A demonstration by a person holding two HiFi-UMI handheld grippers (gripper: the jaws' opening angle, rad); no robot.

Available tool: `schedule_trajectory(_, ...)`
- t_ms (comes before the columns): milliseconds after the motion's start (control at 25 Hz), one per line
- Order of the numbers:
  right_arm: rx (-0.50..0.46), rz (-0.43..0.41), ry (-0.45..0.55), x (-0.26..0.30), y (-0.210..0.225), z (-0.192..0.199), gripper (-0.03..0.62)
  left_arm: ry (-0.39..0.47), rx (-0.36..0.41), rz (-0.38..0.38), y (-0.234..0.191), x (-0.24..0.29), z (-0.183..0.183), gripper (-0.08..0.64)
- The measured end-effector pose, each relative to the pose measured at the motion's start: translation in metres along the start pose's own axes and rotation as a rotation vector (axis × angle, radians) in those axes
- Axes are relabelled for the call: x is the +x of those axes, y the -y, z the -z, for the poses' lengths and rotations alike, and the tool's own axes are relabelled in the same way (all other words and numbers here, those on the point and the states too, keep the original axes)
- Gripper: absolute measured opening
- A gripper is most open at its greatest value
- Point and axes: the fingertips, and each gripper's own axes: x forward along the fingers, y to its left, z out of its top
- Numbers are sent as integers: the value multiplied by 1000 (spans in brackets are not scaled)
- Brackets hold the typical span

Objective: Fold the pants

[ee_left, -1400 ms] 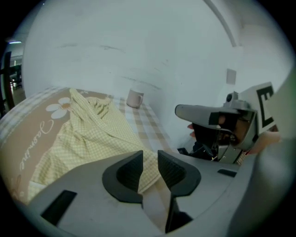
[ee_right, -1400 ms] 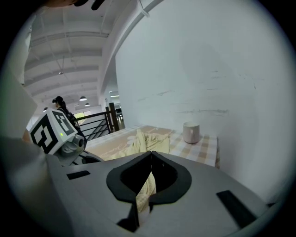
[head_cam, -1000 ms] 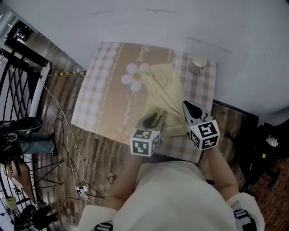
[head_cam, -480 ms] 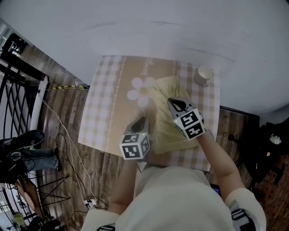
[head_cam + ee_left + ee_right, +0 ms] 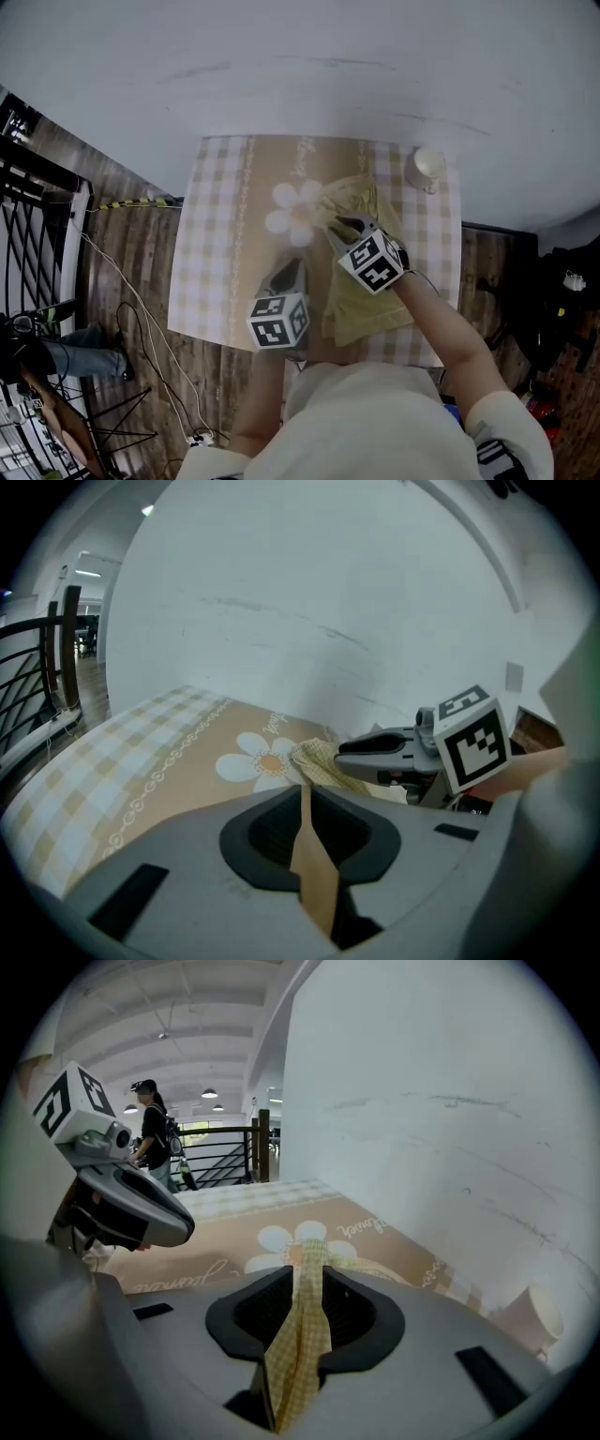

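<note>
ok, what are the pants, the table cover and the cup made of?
Pants: thin woven cloth, matte, yellow fine check, creases softly.
Table cover: looks like printed fabric or vinyl, beige check with daisy; can't tell which.
Cup: probably paper, plain off-white, matte.

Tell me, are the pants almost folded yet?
About halfway, I'd guess. The pants lie bunched into a narrow strip on the tablecloth, so a first fold looks done. Now the right gripper pinches a yellow checked edge by the daisy. The left gripper, beside the pants, has just been closing its jaws with no pants between them. Still to do: lay that edge down and smooth it.
</note>
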Motion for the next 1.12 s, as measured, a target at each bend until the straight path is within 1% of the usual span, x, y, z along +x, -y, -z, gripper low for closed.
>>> schedule_trajectory(280, -17, 30, -51, 20, 5, 13, 92, -20, 1, 26, -10, 15, -5, 31)
schedule_trajectory(320, -20, 39, -55, 21, 8, 15, 89, -24, 2, 30, -11, 17, -4, 31)
schedule_trajectory(400, -17, 65, -67, 23, 17, 19, 55, -34, 3, 36, -11, 22, -4, 31)
schedule_trajectory(480, 4, 96, -83, 22, 30, 25, 27, -42, 4, 44, -11, 25, -3, 31)
schedule_trajectory(560, 34, 128, -96, 20, 47, 31, 17, -48, 2, 52, -11, 29, -2, 31)
schedule_trajectory(760, 90, 219, -143, 9, 97, 50, 14, -53, -14, 69, -11, 45, -6, 31)
schedule_trajectory(920, 152, 297, -177, -1, 137, 68, 8, -52, -15, 79, -6, 67, -15, 31)
schedule_trajectory(1000, 168, 315, -193, -2, 149, 74, 8, -51, 1, 84, -2, 79, -21, 31)
schedule_trajectory(1120, 171, 312, -223, 1, 156, 81, 9, -63, 36, 101, 7, 100, -26, 32)
